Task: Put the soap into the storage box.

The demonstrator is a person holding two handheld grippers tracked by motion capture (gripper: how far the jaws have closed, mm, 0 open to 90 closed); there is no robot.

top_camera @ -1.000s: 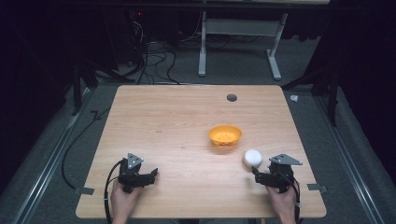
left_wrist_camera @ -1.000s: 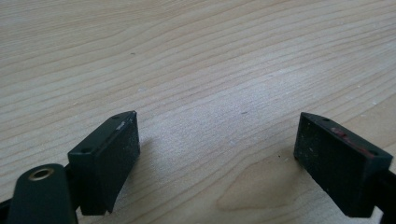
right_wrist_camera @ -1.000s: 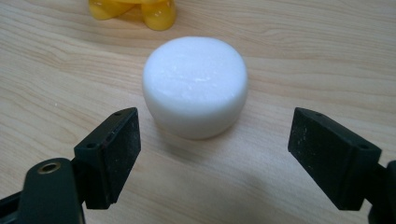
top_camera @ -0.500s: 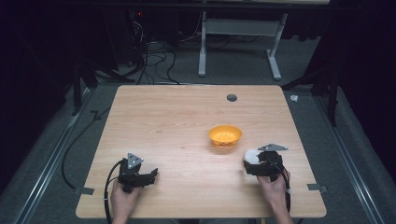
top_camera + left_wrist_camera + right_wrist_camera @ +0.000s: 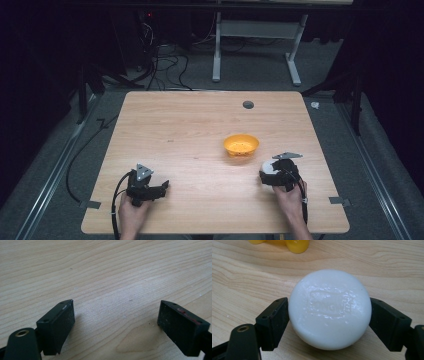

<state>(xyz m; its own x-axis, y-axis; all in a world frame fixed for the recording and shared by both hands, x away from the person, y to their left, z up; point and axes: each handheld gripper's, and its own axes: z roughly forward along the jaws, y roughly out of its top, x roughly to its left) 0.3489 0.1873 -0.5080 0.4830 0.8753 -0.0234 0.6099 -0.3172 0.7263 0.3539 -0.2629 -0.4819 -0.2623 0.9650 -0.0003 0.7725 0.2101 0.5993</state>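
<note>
Right gripper (image 5: 329, 317) clamps the round white soap (image 5: 330, 308), flat-lying.

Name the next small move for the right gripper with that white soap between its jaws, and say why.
Probably lift it and carry it toward the orange bowl. The right gripper has both jaws against the sides of the white soap, which looks gripped but sits low on the table. The bowl is just ahead; the left gripper rests open.

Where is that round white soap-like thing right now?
The white bar sits between the jaws of the right hand-held gripper, at the table's near right in the high view, just right of and nearer than the orange bowl.
</note>
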